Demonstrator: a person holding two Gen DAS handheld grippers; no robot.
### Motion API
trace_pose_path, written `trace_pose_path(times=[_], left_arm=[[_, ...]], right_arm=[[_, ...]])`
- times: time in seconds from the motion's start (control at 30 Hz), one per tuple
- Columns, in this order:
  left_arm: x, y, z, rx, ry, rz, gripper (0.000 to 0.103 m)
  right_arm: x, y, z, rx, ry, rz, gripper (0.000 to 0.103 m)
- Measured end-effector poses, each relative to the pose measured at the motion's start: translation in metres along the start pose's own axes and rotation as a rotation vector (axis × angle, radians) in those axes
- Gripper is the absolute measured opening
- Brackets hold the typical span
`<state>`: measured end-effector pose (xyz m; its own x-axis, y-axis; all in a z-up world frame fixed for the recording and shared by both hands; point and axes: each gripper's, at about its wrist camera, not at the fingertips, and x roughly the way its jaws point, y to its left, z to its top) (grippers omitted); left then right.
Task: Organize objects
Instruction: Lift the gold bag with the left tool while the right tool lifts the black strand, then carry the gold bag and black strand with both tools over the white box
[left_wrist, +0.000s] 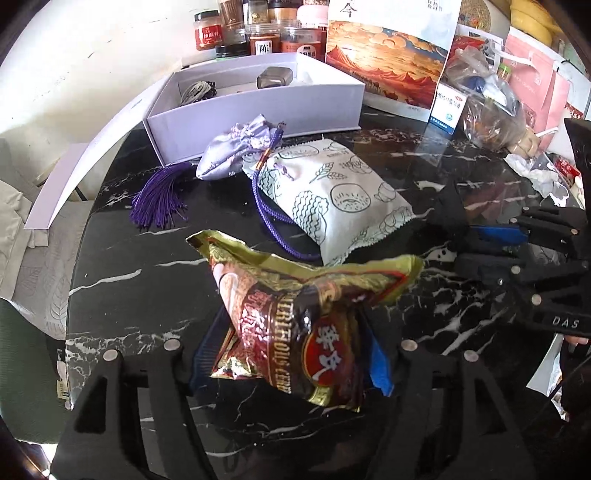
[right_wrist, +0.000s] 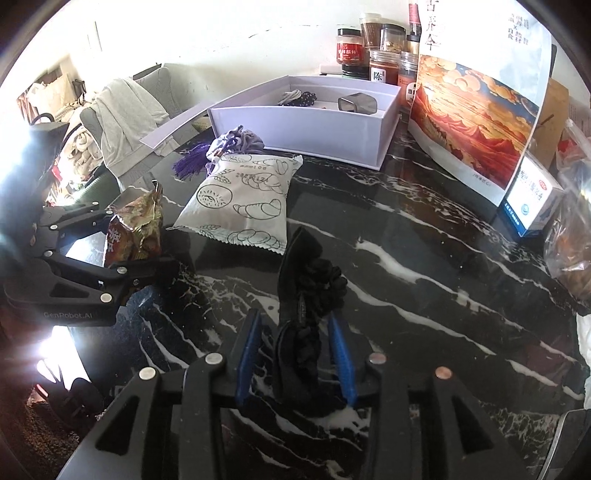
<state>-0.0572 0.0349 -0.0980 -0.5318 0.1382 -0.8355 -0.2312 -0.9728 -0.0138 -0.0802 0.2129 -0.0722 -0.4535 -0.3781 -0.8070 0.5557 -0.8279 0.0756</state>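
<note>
Left hand-held gripper (left_wrist: 291, 354) around crinkled gold-and-brown foil snack packet (left_wrist: 295, 314), red label

Crinkled gold-and-red snack packet (left_wrist: 295, 328) sits between blue pads, its torn top up. White printed pouch (left_wrist: 332, 199) lies flat, touching the lilac tasselled sachet (left_wrist: 236, 147). Black scrunchie (right_wrist: 314, 295) lies on the marble.
</note>
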Motion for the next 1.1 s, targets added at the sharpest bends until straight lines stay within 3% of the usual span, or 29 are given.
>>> trace_pose_path(times=[0.1, 0.17, 0.27, 0.4, 0.57, 1.1], left_arm=[[0.000, -0.001, 0.000, 0.008, -0.013, -0.002, 0.062], [-0.002, -0.003, -0.002, 0.021, -0.023, 0.003, 0.056], [-0.003, -0.006, -0.003, 0.024, -0.027, 0.007, 0.055], [-0.007, -0.004, -0.001, -0.002, -0.021, -0.023, 0.053], [-0.016, 0.003, 0.001, -0.085, -0.011, -0.114, 0.053], [-0.075, 0.004, 0.037, -0.061, -0.128, -0.044, 0.052]], right_arm=[[0.002, 0.002, 0.000, -0.010, -0.013, -0.022, 0.036], [0.002, 0.004, 0.000, -0.022, -0.020, -0.046, 0.025], [0.001, 0.001, 0.001, -0.008, -0.021, -0.040, 0.020], [0.000, -0.002, 0.001, 0.010, -0.017, -0.032, 0.019], [-0.008, 0.001, 0.002, 0.004, -0.029, -0.020, 0.019], [-0.048, 0.011, 0.029, -0.072, -0.117, -0.020, 0.019]])
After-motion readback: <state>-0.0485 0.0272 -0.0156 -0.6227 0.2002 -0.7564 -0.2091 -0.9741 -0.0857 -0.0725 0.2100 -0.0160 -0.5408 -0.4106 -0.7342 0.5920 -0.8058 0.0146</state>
